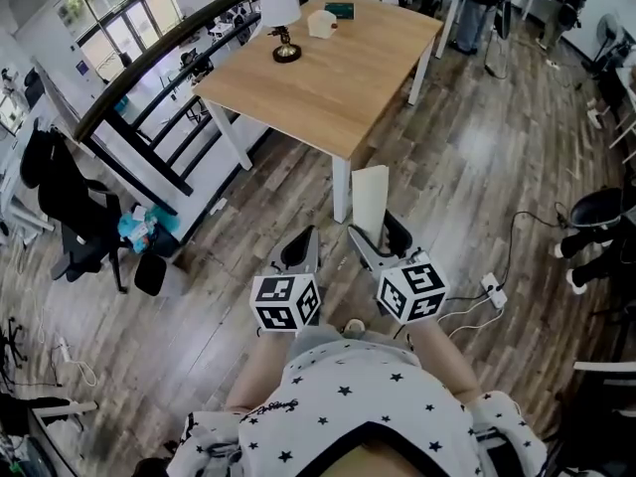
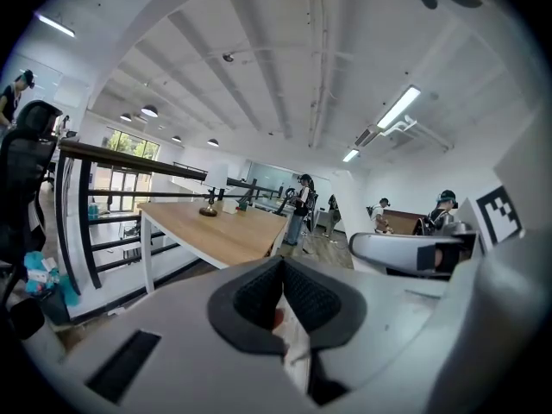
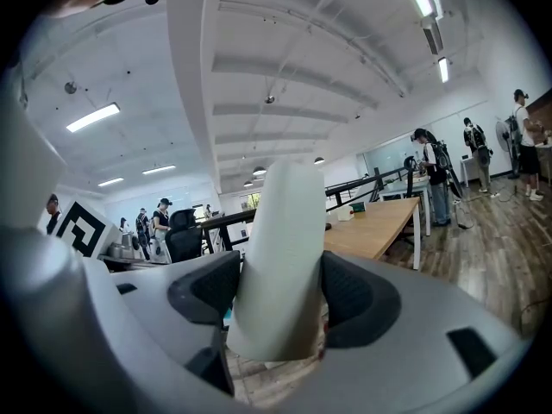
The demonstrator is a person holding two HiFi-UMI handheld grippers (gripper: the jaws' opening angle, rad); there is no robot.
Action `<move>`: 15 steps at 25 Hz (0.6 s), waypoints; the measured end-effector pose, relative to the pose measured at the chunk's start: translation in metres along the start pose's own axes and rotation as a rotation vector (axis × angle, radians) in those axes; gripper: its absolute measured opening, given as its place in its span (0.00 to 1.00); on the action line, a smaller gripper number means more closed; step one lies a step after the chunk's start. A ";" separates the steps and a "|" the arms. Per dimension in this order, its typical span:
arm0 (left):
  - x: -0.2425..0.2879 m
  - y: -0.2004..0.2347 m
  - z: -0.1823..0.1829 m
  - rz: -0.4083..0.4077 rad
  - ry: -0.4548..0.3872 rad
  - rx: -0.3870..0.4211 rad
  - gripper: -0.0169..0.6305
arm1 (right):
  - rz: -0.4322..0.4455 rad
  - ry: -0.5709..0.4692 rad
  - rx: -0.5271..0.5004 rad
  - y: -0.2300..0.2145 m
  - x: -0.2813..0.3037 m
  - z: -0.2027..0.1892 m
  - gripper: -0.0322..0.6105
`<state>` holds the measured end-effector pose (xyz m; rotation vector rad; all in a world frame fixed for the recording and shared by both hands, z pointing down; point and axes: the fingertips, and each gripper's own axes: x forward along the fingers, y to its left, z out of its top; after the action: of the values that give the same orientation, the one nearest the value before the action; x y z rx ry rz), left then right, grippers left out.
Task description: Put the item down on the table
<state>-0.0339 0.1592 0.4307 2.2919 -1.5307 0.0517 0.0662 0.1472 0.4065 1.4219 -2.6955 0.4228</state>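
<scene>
A tall, smooth white item [image 1: 370, 200] stands upright in my right gripper [image 1: 372, 238], whose jaws are shut on its lower part, over the wooden floor just short of the table. In the right gripper view the item [image 3: 285, 248] fills the gap between the dark pads [image 3: 358, 298] and rises above them. My left gripper [image 1: 302, 246] hangs beside it on the left, shut, and I see nothing held between its pads [image 2: 254, 300]. The light wooden table [image 1: 343, 92] stands ahead, its near corner leg right behind the item.
On the table's far end are a lamp with a white shade [image 1: 281, 18], a small white box [image 1: 321, 23] and a dark flat object [image 1: 339, 9]. A black railing [image 1: 149, 68] runs along the left. Office chairs [image 1: 75, 217] stand left, cables and a power strip [image 1: 490, 288] lie right.
</scene>
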 end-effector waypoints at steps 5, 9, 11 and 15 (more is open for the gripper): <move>-0.006 -0.014 -0.006 0.007 -0.013 -0.003 0.05 | 0.020 0.003 -0.013 -0.002 -0.013 -0.005 0.50; -0.008 -0.019 -0.010 0.016 -0.018 -0.004 0.05 | 0.034 0.005 -0.010 -0.003 -0.017 -0.008 0.50; -0.008 -0.021 -0.011 0.021 -0.017 -0.010 0.05 | 0.041 0.011 -0.010 -0.003 -0.019 -0.008 0.50; -0.008 -0.022 -0.014 0.033 -0.013 -0.025 0.05 | 0.051 0.019 -0.011 -0.005 -0.020 -0.009 0.50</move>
<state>-0.0148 0.1779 0.4350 2.2519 -1.5673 0.0273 0.0813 0.1630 0.4125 1.3426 -2.7196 0.4214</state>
